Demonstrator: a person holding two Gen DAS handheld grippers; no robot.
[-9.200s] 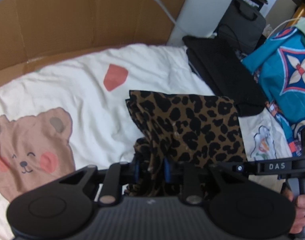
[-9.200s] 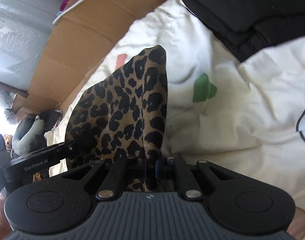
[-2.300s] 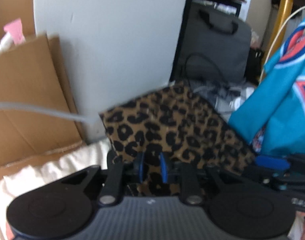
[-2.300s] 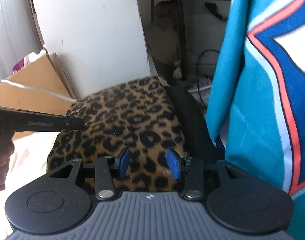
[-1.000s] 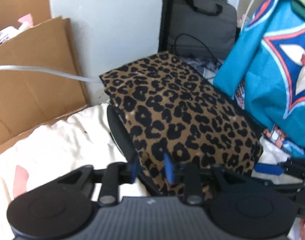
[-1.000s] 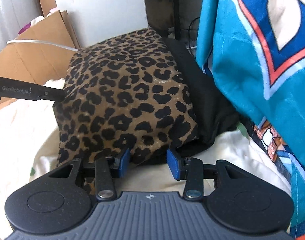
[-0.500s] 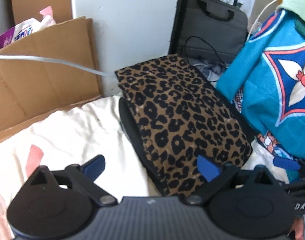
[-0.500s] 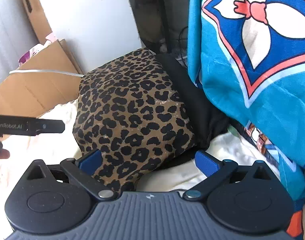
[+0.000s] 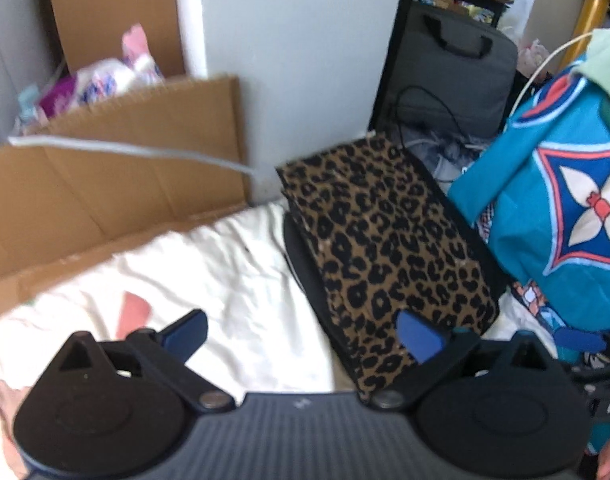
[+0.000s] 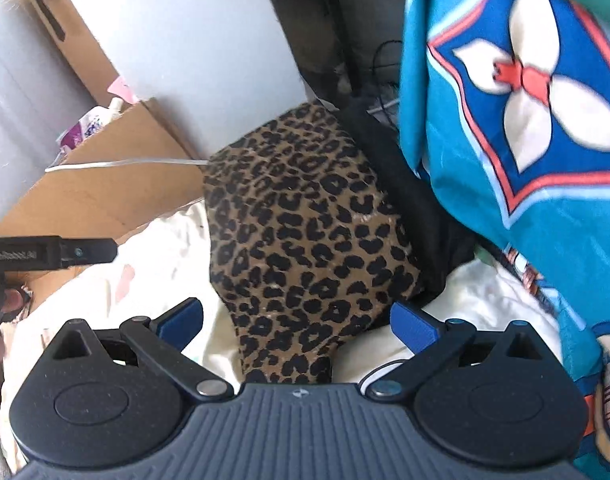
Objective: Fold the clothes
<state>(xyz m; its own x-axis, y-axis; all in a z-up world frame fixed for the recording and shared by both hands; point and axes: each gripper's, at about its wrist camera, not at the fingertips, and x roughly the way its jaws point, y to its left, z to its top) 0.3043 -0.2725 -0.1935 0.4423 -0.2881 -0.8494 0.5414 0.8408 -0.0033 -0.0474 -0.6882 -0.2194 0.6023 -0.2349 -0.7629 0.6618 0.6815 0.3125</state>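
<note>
Both grippers seen spread wide, nothing pinched: left gripper (image 9: 301,334), right gripper (image 10: 297,322). Leopard-print garment (image 9: 389,248) found folded into compact rectangle at frame centre, laid on black clothes stack (image 10: 417,200). Blue patterned fabric (image 10: 525,120) hung at right, unfolded; judged possibly left to fold.

Ahead of your left gripper (image 9: 301,338), the white bedding (image 9: 225,264) lies bare. The folded leopard garment (image 9: 389,248) on dark clothes (image 9: 301,252) blocks its right, the cardboard (image 9: 117,184) its far left. Beside your right gripper (image 10: 297,322), the hanging blue cloth (image 10: 525,128) crowds in.
</note>
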